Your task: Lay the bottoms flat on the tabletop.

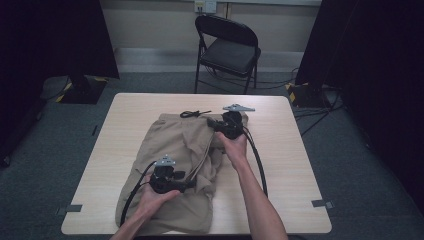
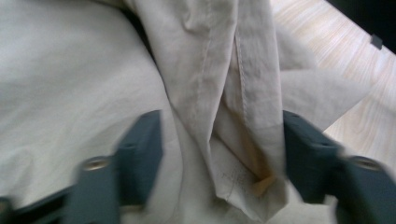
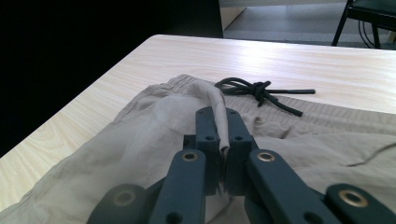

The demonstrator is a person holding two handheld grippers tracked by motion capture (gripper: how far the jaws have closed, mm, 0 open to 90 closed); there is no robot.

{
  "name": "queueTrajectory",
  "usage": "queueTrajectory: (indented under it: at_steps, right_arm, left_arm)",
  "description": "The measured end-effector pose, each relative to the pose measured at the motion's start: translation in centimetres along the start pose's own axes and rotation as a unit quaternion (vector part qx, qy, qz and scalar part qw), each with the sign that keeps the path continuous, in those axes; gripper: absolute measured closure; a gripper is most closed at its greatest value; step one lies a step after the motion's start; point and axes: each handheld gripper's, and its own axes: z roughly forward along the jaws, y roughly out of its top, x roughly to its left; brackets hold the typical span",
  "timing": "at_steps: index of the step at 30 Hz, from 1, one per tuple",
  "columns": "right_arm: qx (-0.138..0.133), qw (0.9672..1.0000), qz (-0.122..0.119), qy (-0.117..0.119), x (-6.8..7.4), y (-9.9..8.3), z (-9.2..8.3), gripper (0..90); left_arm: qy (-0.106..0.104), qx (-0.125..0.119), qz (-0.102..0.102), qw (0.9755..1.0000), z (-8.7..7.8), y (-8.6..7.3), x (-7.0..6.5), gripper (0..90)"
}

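Your right gripper [image 3: 223, 140] has its fingers clenched on a waistband fold of the tan trousers [image 1: 175, 150], mid-worktop [image 1: 300, 165]. Left gripper [image 1: 167, 180] fingers stand released astride a seam ridge near the front edge. Folding looks barely begun; trousers lie rumpled.

Dim light is falling overall; glare is brightening the table [image 3: 280, 53] toward twelve o'clock, jaws blurring at six.

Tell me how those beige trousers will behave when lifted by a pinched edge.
The beige trousers will probably droop rather than hold shape: the cloth lies in soft folds and creases. The right gripper, shut on a thin hem, likely lifts just that layer first. The fabric looks light, so it may drag across the table, with the black drawstring trailing.
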Motion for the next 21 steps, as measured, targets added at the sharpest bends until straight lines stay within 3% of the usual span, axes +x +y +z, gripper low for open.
queueTrajectory:
  at_steps: [3, 4, 5, 11, 18, 21]
  right_arm:
    - [-0.002, 1.0, 0.001, -0.001, -0.1, -0.1, -0.3, 87.9]
    - [-0.001, 1.0, -0.004, -0.003, -0.2, -0.3, -0.7, 87.8]
    - [-0.002, 1.0, -0.006, -0.005, -0.3, -0.4, -0.9, 87.9]
    - [-0.013, 0.9999, -0.009, -0.007, -0.7, -0.8, -2.8, 87.9]
    - [-0.03, 0.9992, -0.016, -0.02, -1.4, -1.7, -6.9, 87.9]
    - [-0.035, 0.9988, -0.018, -0.028, -1.6, -2.1, -8.9, 87.9]
  left_arm:
    - [-0.01, 0.003, 0.013, 0.9999, 0.2, -0.1, -0.1, 72.8]
    - [-0.024, -0.002, 0.017, 0.9996, 0.3, -0.1, -0.2, 84.7]
    - [-0.026, -0.005, 0.022, 0.9994, 0.3, -0.1, -0.4, 88.5]
    - [-0.044, -0.026, 0.023, 0.9984, -0.7, 0.3, -1.1, 89.2]
    - [-0.07, -0.039, 0.063, 0.9948, -1.7, 1.3, -4.0, 89.1]
    - [-0.083, -0.042, 0.069, 0.9933, -1.6, 1.6, -5.3, 89.2]
